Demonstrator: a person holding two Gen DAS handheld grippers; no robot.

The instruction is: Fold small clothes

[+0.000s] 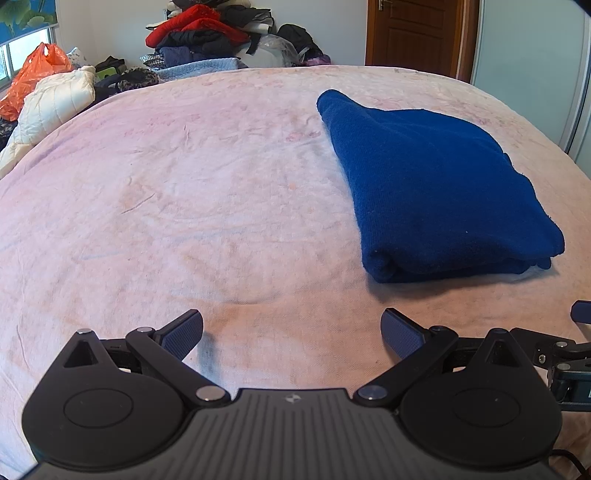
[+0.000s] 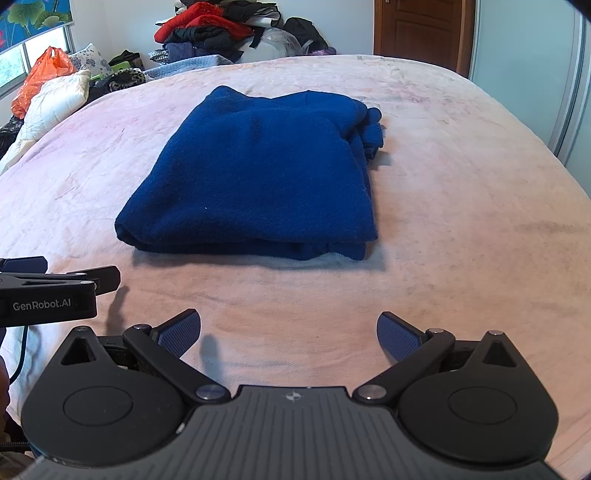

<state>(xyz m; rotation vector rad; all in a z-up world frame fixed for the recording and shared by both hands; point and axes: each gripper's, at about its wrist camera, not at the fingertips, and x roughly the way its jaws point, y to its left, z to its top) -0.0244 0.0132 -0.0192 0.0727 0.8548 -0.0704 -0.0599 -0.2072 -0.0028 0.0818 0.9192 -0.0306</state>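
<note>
Because neither tool holds anything, both grippers hover low over the near edge of the bed, side by side and clear of the cloth. The left gripper (image 1: pixel 291 334) has its jaws spread wide with only bare blanket between them. The right gripper (image 2: pixel 289 334) is equally wide apart and empty. This stand-off suggests the fold is judged finished, or nearly so.

Ahead of them, toward the middle of the pink bed (image 2: pixel 461 184), lies the blue sweater (image 2: pixel 258 173). It is folded into a thick, roughly rectangular stack with a rounded folded edge facing the grippers. At its far right corner some bunched fabric, perhaps a sleeve or cuff, pokes out untidily.

Beyond the bed's far edge sits a heap of clothes (image 1: pixel 207 33).
</note>
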